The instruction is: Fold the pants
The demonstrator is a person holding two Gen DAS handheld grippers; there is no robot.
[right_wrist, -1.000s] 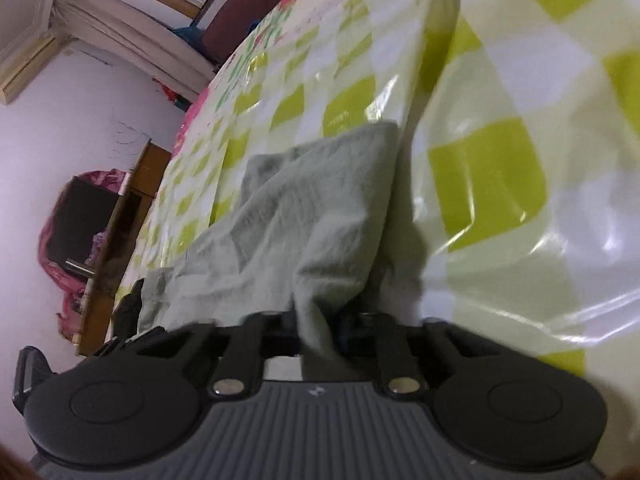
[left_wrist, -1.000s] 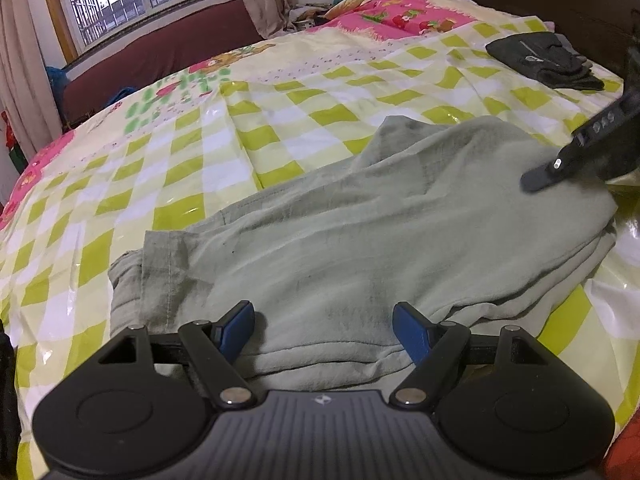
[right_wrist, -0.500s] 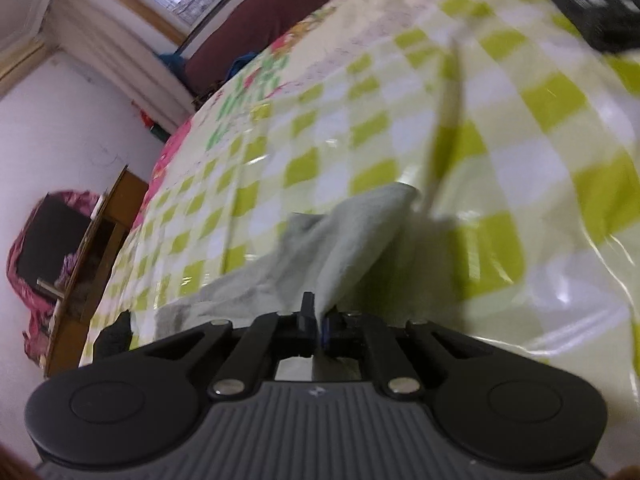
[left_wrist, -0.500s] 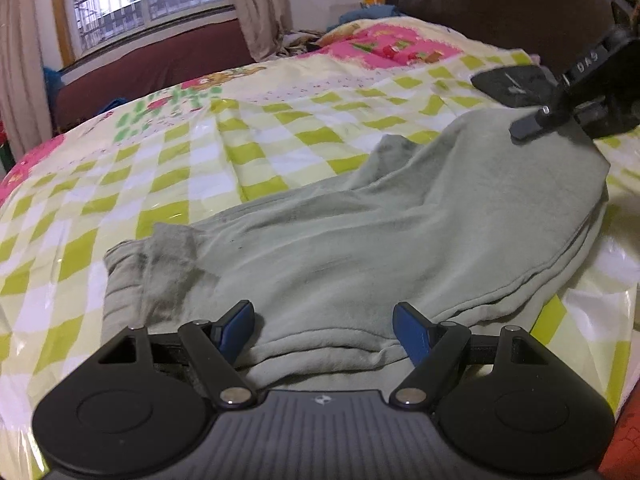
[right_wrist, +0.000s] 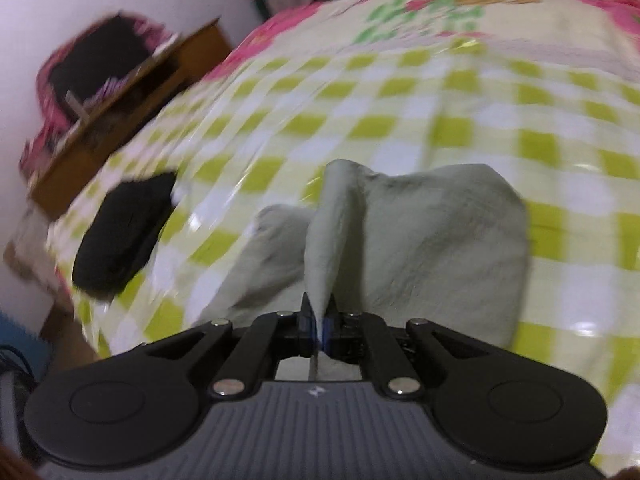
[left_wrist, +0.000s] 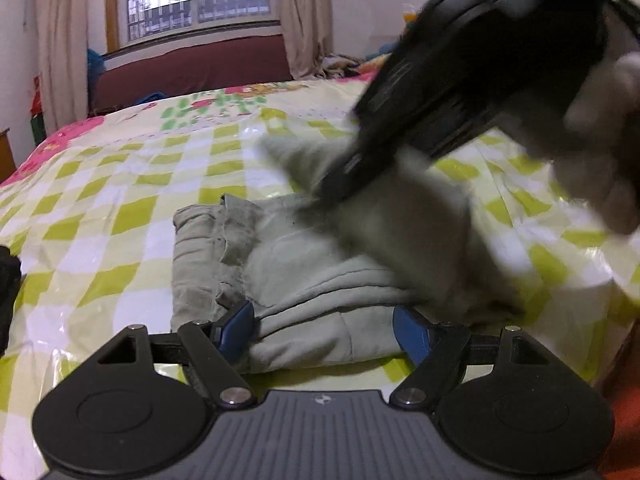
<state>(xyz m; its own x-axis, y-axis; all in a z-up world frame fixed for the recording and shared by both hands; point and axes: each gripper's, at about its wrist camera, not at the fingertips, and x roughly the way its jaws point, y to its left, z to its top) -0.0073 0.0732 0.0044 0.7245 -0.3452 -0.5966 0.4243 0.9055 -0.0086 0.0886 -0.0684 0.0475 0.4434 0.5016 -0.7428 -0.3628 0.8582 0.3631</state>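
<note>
The grey-green pants (left_wrist: 304,280) lie on the checked bedspread, waistband end toward the left in the left wrist view. My left gripper (left_wrist: 322,328) is open, its blue pads on either side of the near edge of the pants, holding nothing. My right gripper (right_wrist: 319,322) is shut on a pinched fold of the pants (right_wrist: 440,232) and holds it lifted over the rest of the cloth. In the left wrist view the right gripper (left_wrist: 460,76) appears blurred above the pants with the raised cloth below it.
The yellow-green checked plastic bedspread (left_wrist: 120,216) covers the bed. A black folded item (right_wrist: 120,232) lies near the bed's edge. A wooden table (right_wrist: 120,112) stands beside the bed. A window and a dark red bench (left_wrist: 192,68) are at the far side.
My right gripper has carried the held end of the pants up and across toward the waistband end, doubling the cloth over. The left gripper stays open at the near edge.
</note>
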